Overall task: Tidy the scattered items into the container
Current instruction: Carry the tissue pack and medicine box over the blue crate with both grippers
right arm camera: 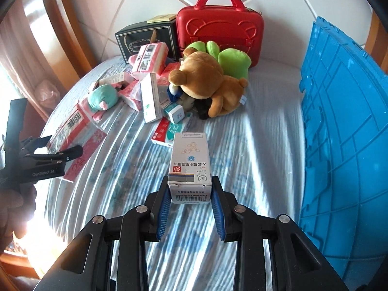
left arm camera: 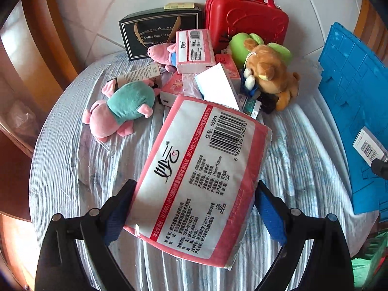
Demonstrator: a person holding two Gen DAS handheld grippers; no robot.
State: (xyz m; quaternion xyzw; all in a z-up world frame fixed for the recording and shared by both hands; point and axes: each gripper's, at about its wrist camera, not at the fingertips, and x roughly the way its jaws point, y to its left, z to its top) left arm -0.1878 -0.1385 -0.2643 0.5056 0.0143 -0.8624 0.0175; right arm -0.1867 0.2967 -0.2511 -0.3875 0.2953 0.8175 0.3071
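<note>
My left gripper is shut on a pink tissue pack, held above the striped bedsheet; the same pack and the left gripper show at the left of the right wrist view. My right gripper is shut on a small white medicine box, lifted off the sheet. A blue crate stands at the right, also seen as the blue crate in the left wrist view. The scattered pile holds a pink pig plush, a brown bear plush and several boxes.
A red hard case and a black gift bag stand against the tiled wall behind the pile. A second tissue pack lies on top of the pile. Wooden furniture edges the left side. Bare sheet lies between the pile and the crate.
</note>
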